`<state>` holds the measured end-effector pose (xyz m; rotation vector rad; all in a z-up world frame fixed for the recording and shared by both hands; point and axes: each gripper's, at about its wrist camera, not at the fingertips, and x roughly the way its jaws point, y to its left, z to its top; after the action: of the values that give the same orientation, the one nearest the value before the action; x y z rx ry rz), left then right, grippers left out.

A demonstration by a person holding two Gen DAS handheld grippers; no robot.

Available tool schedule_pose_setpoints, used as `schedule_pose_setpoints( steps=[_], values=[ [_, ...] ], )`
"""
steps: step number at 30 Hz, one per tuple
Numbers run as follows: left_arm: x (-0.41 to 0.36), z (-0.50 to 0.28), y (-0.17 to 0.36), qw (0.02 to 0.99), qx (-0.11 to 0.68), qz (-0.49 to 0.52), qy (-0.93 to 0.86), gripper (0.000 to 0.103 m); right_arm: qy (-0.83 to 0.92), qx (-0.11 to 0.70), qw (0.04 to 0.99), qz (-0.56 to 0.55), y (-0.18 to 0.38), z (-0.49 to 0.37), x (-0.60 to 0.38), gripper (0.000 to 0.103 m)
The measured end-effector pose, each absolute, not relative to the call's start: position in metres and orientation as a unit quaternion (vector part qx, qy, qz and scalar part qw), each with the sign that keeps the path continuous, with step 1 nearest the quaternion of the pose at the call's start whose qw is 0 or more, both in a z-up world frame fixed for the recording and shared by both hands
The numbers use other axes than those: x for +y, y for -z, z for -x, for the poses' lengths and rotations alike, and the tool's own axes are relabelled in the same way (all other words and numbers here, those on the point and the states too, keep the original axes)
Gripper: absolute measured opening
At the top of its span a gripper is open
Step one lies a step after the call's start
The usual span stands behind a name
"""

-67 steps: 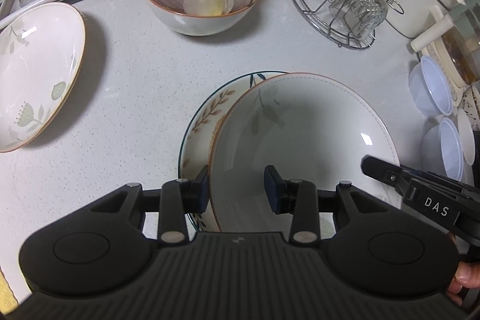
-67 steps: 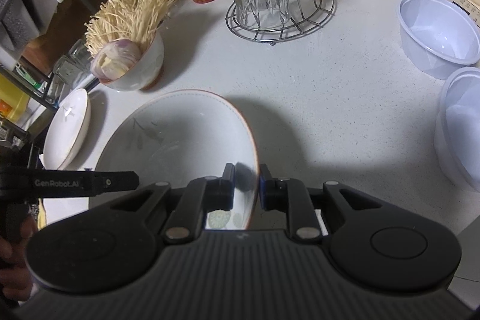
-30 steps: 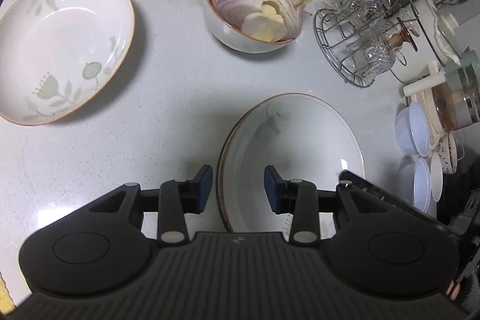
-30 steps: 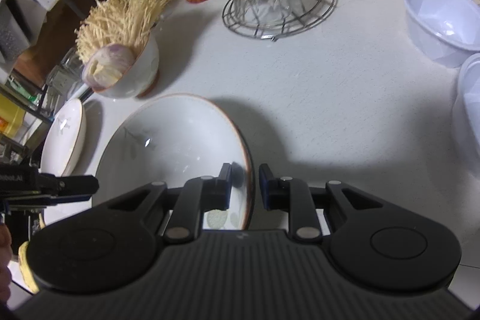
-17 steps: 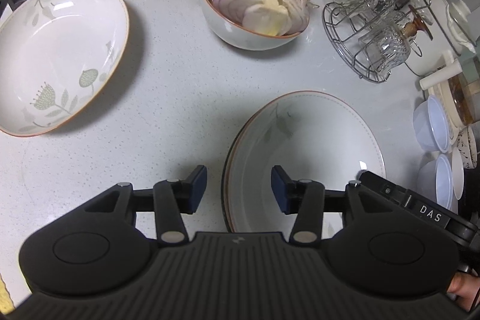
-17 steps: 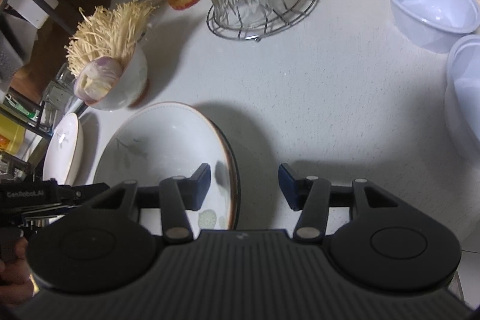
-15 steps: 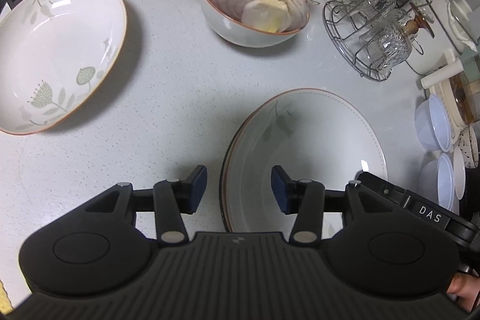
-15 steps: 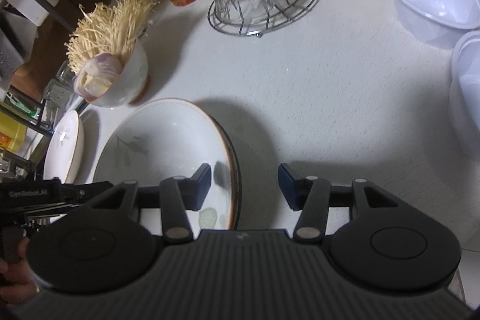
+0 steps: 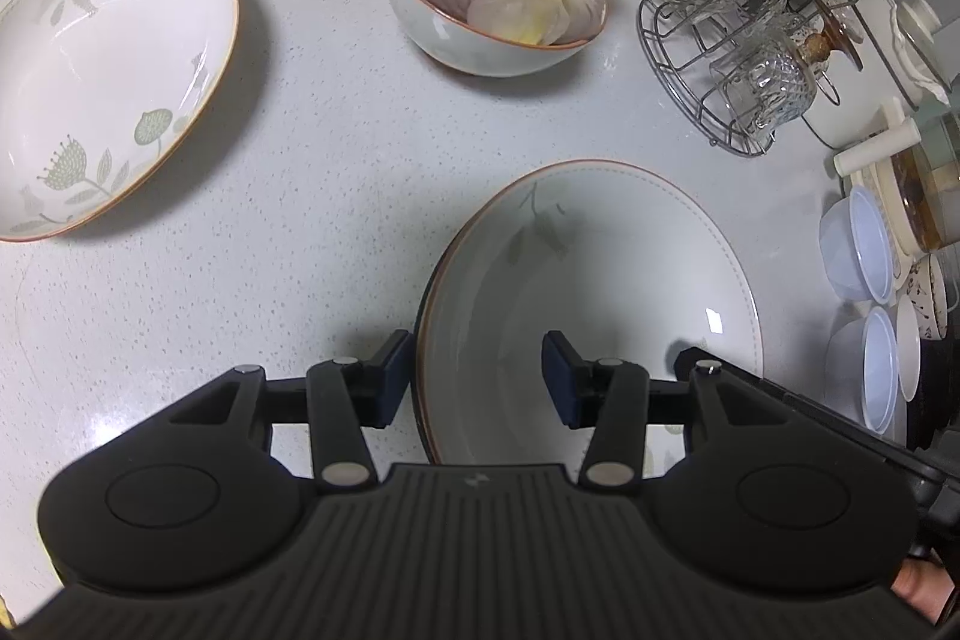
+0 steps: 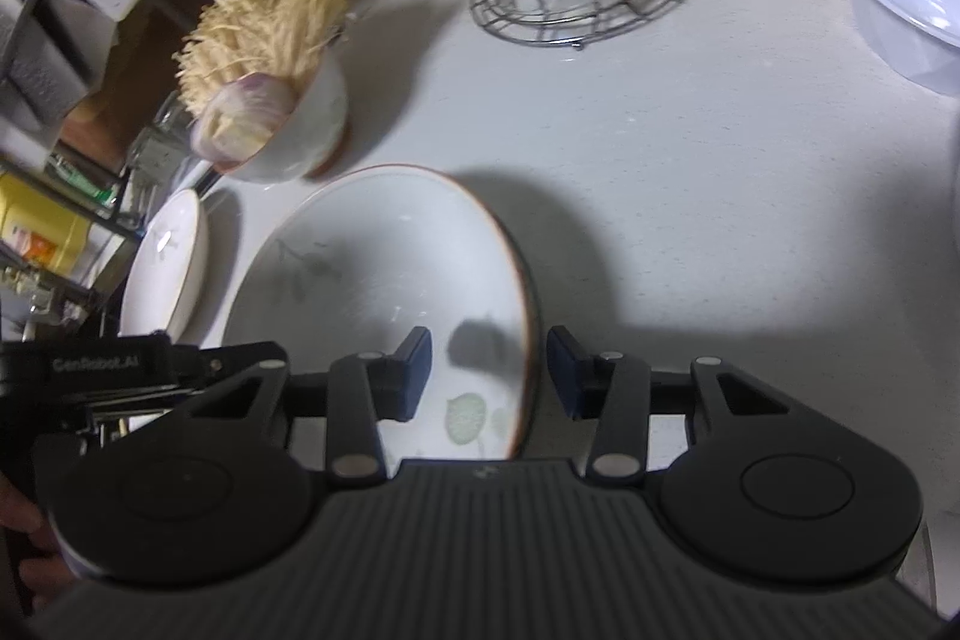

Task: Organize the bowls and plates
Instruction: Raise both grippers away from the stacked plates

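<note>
Glazed, orange-rimmed white ceramic plate [image 9: 600,280], judged slippery and breakable, was straddled at its rims, unpinched, by spread left gripper [image 9: 477,379] and closing right gripper [image 10: 489,370].

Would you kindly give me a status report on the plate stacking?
Left hand-held gripper open astride stacked plate rim. Right hand-held gripper closing, rim between pads, untouched. Second plate apart, left. Nothing in the way.

The left claw [image 9: 477,377] stands parted astride the stacked plate's [image 9: 600,280] near rim on the speckled worktop [image 9: 336,148], pads clear.
</note>
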<state>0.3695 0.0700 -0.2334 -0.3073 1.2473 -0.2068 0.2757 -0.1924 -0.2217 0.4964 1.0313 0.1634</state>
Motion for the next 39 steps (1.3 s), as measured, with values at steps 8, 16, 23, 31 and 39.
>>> schedule_pose_setpoints(
  steps=[8,16,23,31,39],
  values=[
    [0.069,-0.365,0.231,0.798,0.579,0.139,0.093,0.053,-0.082,0.490,0.840,-0.217,0.221,-0.276,-0.190,0.046],
    [0.084,-0.353,0.231,0.799,0.578,0.149,0.075,0.053,-0.105,0.495,0.838,-0.202,0.221,-0.278,-0.177,0.046],
    [0.104,-0.340,0.207,0.817,0.553,0.153,0.056,0.053,-0.102,0.499,0.837,-0.198,0.219,-0.274,-0.177,0.045],
    [0.131,-0.317,0.172,0.850,0.513,0.106,0.053,0.053,-0.068,0.472,0.863,-0.164,0.196,-0.257,-0.182,0.046],
    [0.162,-0.283,0.135,0.873,0.471,0.112,0.059,0.053,-0.055,0.427,0.888,-0.159,0.146,-0.231,-0.154,0.046]
  ],
)
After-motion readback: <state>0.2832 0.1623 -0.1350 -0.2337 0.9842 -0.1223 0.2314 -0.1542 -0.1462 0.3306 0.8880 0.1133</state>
